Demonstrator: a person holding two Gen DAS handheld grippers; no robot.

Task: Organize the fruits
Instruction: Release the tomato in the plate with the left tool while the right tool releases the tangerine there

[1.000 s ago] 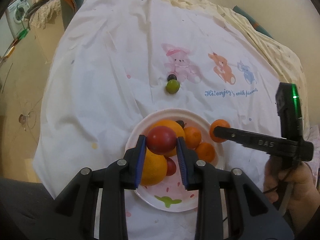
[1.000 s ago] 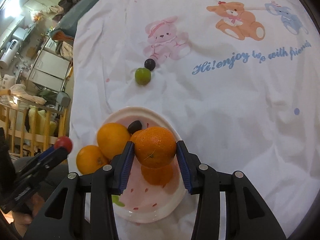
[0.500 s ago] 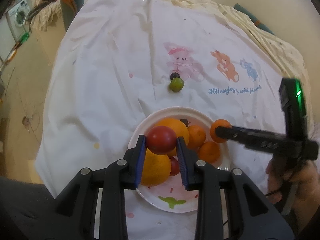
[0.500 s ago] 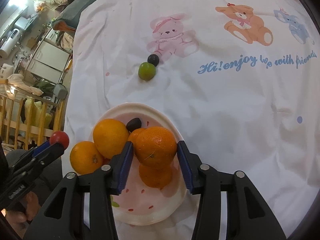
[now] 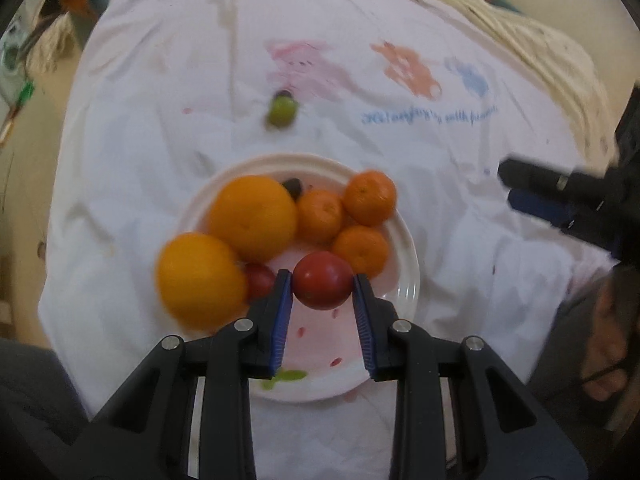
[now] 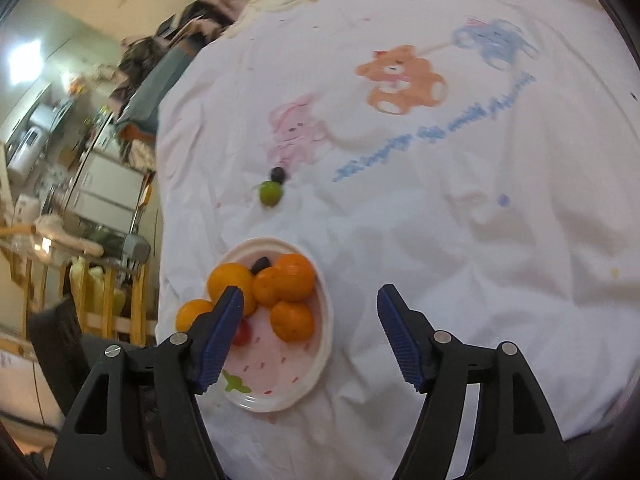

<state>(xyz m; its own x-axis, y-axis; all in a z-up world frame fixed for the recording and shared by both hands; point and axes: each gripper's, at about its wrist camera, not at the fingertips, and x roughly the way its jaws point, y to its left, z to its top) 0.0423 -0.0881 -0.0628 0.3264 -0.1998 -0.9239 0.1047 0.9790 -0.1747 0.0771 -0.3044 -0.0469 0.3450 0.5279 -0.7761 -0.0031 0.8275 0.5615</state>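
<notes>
My left gripper (image 5: 321, 278) is shut on a round red fruit (image 5: 322, 292), low over the near part of the white plate (image 5: 410, 280). On the plate lie two big oranges (image 5: 252, 216), three mandarins (image 5: 370, 198), a small red fruit (image 5: 260, 280) and a dark fruit (image 5: 294, 188). My right gripper (image 6: 309, 294) hangs above the plate's (image 6: 324, 360) right side; its jaws are opening and nothing is between them. A mandarin (image 6: 294, 276) rests on the pile below it. A green fruit (image 6: 270, 193) and a small dark one (image 6: 278, 175) lie on the cloth beyond the plate.
A white cloth (image 6: 460, 240) printed with cartoon animals and blue lettering covers the table. A person's hand holds the right gripper (image 5: 512, 186) at the right edge of the left wrist view. Furniture and clutter (image 6: 92, 184) stand past the cloth's left edge.
The right gripper let go of its mandarin, which now lies on the plate, then opened wide, rose and drew back. The left gripper carried the red fruit rightward and lower over the plate.
</notes>
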